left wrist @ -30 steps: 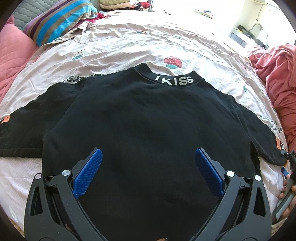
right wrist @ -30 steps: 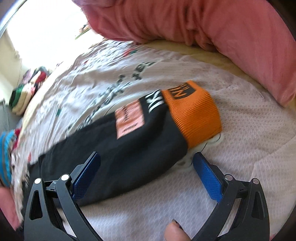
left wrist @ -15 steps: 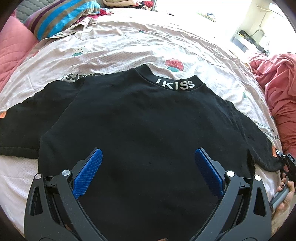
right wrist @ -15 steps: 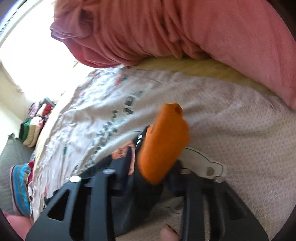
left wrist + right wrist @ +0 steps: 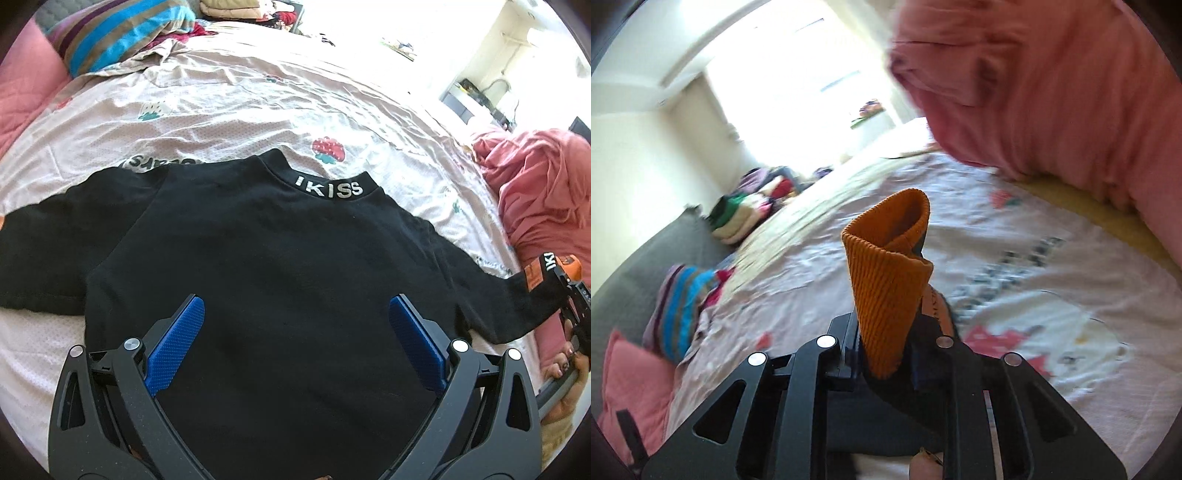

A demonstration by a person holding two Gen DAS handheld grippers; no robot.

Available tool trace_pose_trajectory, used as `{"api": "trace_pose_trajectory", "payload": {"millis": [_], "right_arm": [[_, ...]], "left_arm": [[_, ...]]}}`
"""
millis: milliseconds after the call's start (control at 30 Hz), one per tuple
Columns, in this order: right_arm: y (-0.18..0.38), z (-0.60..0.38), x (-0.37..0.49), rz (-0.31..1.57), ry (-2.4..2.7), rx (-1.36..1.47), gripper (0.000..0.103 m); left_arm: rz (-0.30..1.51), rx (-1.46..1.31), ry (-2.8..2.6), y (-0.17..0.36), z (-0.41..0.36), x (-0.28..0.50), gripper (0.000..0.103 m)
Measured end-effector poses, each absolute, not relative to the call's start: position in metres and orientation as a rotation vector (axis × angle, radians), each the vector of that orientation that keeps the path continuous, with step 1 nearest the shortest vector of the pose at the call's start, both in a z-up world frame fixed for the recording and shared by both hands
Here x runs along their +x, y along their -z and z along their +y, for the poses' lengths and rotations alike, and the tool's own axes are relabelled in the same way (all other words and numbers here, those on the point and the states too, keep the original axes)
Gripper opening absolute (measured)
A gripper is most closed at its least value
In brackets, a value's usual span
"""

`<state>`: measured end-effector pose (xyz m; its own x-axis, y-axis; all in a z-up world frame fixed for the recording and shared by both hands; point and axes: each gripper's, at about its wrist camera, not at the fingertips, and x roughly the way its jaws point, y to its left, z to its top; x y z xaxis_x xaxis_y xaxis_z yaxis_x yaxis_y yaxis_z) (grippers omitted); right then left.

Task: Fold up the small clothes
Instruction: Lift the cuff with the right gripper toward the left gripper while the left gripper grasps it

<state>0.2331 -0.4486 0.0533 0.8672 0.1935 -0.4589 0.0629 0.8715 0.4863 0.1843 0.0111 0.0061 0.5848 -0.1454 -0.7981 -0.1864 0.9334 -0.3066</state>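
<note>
A small black sweater [image 5: 266,258] with "IKISS" on its collar [image 5: 328,186] lies flat on the bed, back up, sleeves spread. My left gripper [image 5: 295,332] is open and hovers over the sweater's lower body. My right gripper [image 5: 886,350] is shut on the orange cuff [image 5: 890,280] of the right sleeve and holds it lifted off the bed. In the left wrist view that sleeve [image 5: 517,299] rises toward the right gripper [image 5: 569,295] at the right edge. The left sleeve [image 5: 40,254] lies flat at the left.
The bed sheet [image 5: 258,107] is pale with strawberry prints. A pink blanket [image 5: 546,206] is heaped at the right. A striped pillow [image 5: 122,33] and folded clothes [image 5: 746,214] lie at the far end. A pink cushion [image 5: 26,96] lies left.
My right gripper closed on the orange cuff and lifted the sleeve end off the bed. My left gripper stayed open over the sweater, shifting only slightly.
</note>
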Motion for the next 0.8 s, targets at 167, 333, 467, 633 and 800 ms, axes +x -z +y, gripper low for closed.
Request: {"api": "trace_pose_trajectory", "payload": {"millis": [167,333,467,633,800], "right_arm": [[-0.071,-0.399,0.238,0.525,-0.182,0.453,0.017],[-0.077,-0.352,0.234,0.537,-0.270,0.412,0.017],[-0.077,-0.313,0.236,0.565,-0.333,0.378,0.017],[-0.073,-0.267,0.234,0.594,-0.396,0.326,0.017],[-0.060,-0.225,0.235,0.643,-0.456,0.279,0.017]], "left_arm": [[0.925,-0.402,-0.049,-0.013,0.027,0.176,0.094],[0.910,-0.454,-0.050,-0.014,0.046,0.167,0.094],[0.910,-0.470,-0.057,-0.013,0.060,0.163,0.094],[0.901,-0.523,-0.055,-0.008,0.077,0.157,0.094],[0.889,-0.603,-0.058,-0.001,0.097,0.152,0.094]]}}
